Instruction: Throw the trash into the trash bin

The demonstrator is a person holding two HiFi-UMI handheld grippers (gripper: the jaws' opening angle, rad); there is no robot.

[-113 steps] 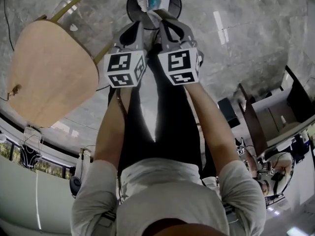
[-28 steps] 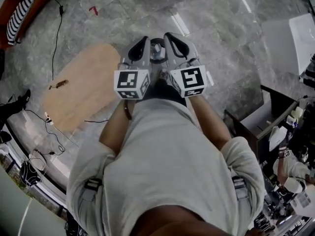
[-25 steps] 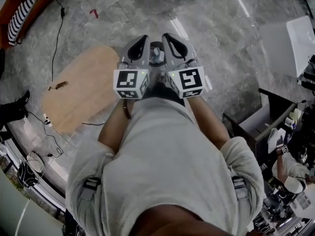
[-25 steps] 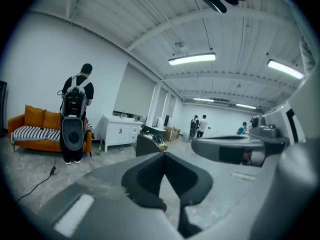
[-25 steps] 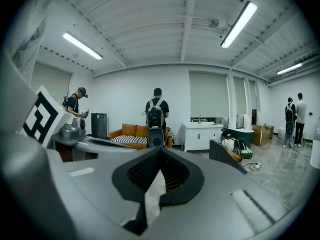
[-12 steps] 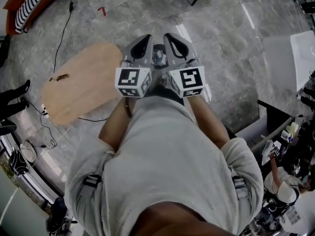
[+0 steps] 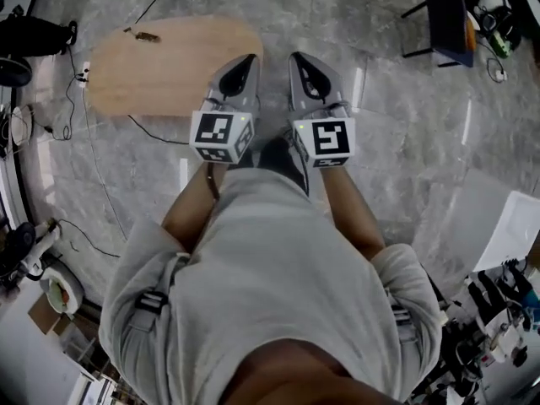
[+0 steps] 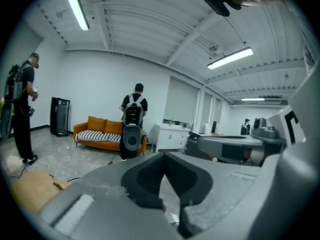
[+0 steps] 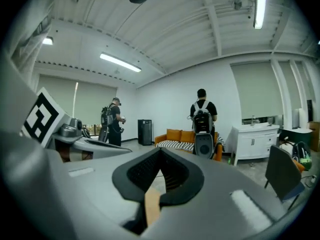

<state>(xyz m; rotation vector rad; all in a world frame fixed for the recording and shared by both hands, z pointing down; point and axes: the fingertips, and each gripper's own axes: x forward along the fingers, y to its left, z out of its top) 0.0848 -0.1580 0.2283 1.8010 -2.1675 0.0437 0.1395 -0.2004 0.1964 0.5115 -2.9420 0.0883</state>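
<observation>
1. The left tool [image 7: 245, 61] and the right tool [image 7: 302, 59] are held side by side, about level, in front of the person and over the grey stone floor [image 7: 405, 142].
2. In the left gripper view the jaws meet at their tips with nothing between them, so that tool is closed and empty.
3. The right tool's jaws are pressed together too. A tan strip [image 9: 152, 204] sits low in the slot near their base. It may be part of the tool itself rather than a held scrap; the view is too close to settle it.
4. What has changed: a few seconds ago both tools hung right over the open trash bin, which had white and blue trash lying in it. A second ago the bin was a small round shape just past the tool tips. Now neither the bin nor the trash shows in any of the three views.
5. The wooden bench [image 7: 169, 66] has swung from the left of the head view to its upper left. Both gripper views look across a room toward an orange sofa [image 8: 102, 129], not down at a bin. I read this as the person having turned away from the bin.
6. For the task, the drop looks done, since the trash was last seen inside the bin and neither tool clearly carries anything. The step in hand seems to be walking off, either finished or going to fetch more trash.
</observation>
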